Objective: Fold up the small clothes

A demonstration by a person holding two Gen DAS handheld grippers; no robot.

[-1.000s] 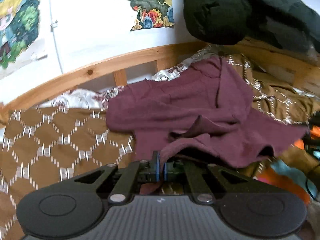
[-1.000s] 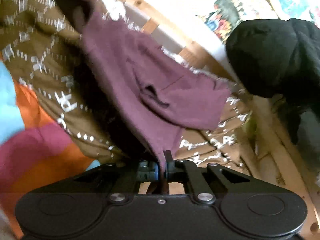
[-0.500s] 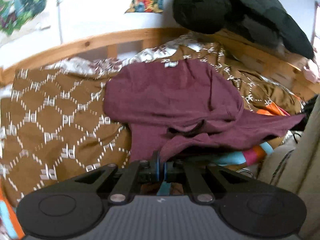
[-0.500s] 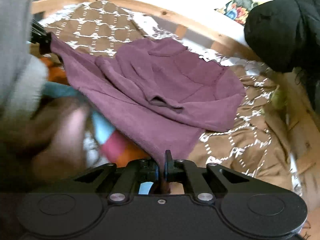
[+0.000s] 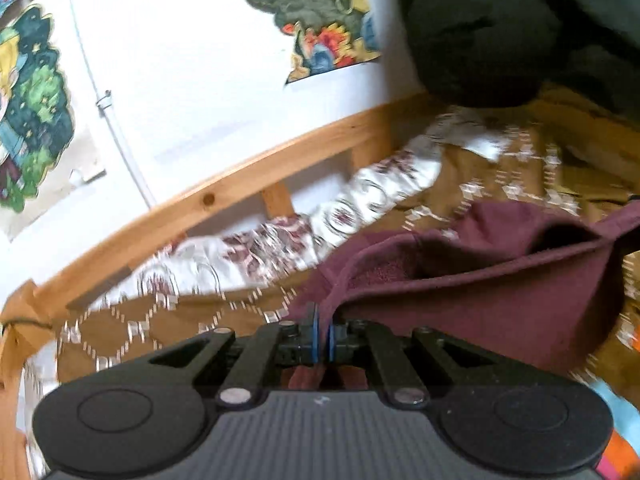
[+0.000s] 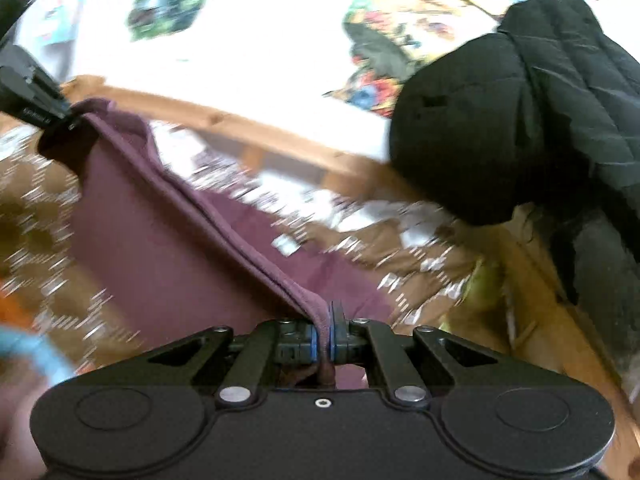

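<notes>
A maroon garment (image 5: 472, 292) hangs stretched between my two grippers above the bed. My left gripper (image 5: 322, 334) is shut on one corner of its edge. My right gripper (image 6: 325, 340) is shut on the other end of the same hem (image 6: 224, 224). In the right wrist view the left gripper (image 6: 36, 108) shows at the upper left, pinching the far corner, and the cloth (image 6: 152, 248) drapes down between us. Both views are blurred by motion.
A brown patterned blanket (image 5: 132, 332) covers the bed. A wooden bed rail (image 5: 208, 200) runs along the white wall with posters (image 5: 328, 12). A black padded jacket (image 6: 520, 104) lies at the right. A bright striped cloth (image 5: 616, 424) shows at the lower right.
Both grippers have lifted and swung the garment toward the wall. The hem is now pulled taut between them, and the garment has come up off the blanket.
</notes>
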